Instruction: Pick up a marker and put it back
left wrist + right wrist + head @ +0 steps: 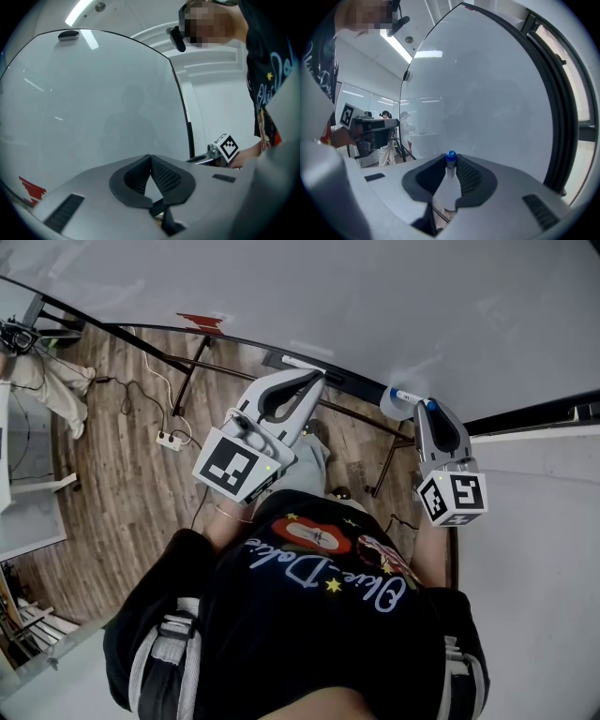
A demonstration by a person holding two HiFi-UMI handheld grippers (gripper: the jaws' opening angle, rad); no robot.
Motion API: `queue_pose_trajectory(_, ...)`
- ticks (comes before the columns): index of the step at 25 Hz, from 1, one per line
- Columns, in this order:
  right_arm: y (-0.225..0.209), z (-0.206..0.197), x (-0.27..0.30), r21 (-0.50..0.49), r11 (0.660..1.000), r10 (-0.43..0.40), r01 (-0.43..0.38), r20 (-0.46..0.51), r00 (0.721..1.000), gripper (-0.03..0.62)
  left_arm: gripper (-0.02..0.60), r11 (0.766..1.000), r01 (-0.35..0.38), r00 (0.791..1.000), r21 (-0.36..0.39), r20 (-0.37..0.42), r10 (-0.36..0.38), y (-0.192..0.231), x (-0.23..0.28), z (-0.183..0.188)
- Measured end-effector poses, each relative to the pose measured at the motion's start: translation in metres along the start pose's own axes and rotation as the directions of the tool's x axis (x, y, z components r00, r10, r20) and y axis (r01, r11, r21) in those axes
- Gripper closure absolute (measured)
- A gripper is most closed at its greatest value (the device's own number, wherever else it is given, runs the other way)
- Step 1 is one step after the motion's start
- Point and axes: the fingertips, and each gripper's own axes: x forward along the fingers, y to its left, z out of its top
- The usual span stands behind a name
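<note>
The right claw [450,160] is clamped on a white marker [449,183]. The marker's blue tip pokes out past the claw's fingertips, near the whiteboard [497,93]. The left claw [150,160] also faces the board, with its tips pressed together and nothing between them.
</note>
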Motion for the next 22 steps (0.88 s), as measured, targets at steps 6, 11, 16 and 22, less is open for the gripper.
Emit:
queue_pose_trajectory(6, 0.0022, -0.0001, -0.0019, -0.018, 1.000, -0.006, 0.005, -0.005, 1.000, 0.526, 0.578, 1.000, -0.003, 1.000, 0.002, 0.007, 0.003, -0.0002, -0.0014, 0.0018)
queue_pose_trajectory(11, 0.0057, -0.0016, -0.0014, -0.037, 0.999, -0.002, 0.001, -0.019, 1.000, 0.525, 0.578, 1.000, -0.008, 1.000, 0.001, 0.011, 0.008, 0.0002, -0.0019, 0.0032)
queue_pose_trajectory(16, 0.0091, -0.0022, -0.0016, -0.057, 0.998, -0.003, 0.001, -0.033, 0.999, 0.520, 0.577, 1.000, -0.012, 1.000, 0.001, 0.009, 0.012, 0.0014, -0.0043, 0.0017)
queue_pose_trajectory(22, 0.0093, -0.0025, -0.0046, -0.066, 0.998, -0.006, 0.003, -0.038, 0.999, 0.516, 0.578, 1.000, -0.007, 1.000, 0.000, 0.019, 0.007, -0.0020, -0.0033, 0.0048)
